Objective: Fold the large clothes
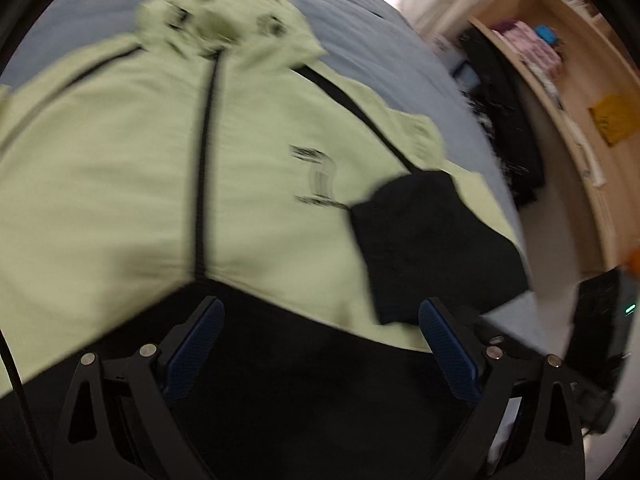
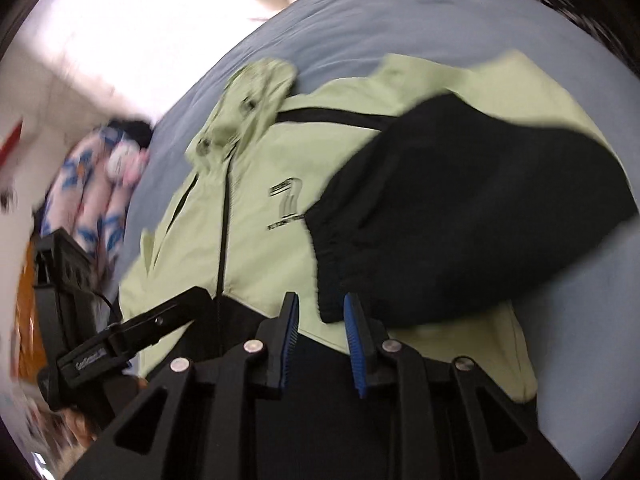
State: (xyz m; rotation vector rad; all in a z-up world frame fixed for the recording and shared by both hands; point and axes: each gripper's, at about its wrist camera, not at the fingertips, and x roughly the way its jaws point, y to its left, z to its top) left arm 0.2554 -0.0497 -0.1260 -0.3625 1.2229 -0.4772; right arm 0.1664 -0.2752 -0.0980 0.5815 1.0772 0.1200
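A light green hooded jacket [image 1: 120, 168] with a black zipper and black hem lies face up on a blue-grey bed [image 1: 360, 12]. Its black sleeve end [image 1: 424, 240] is folded over the chest. My left gripper [image 1: 320, 312] is open and empty above the black hem. In the right wrist view the jacket [image 2: 264, 264] fills the middle, and the black sleeve [image 2: 472, 216] lies across it. My right gripper [image 2: 320, 304] is partly open, its blue pads [image 2: 354, 332] just below the sleeve cuff, holding nothing. The left gripper's body [image 2: 132, 336] shows at lower left.
Wooden shelves [image 1: 560, 80] with folded clothes stand right of the bed. Dark items [image 1: 508, 128] lie on the floor beside it. A patterned blue and white cloth [image 2: 92, 200] and a black box [image 2: 64, 272] sit left of the bed [image 2: 400, 12].
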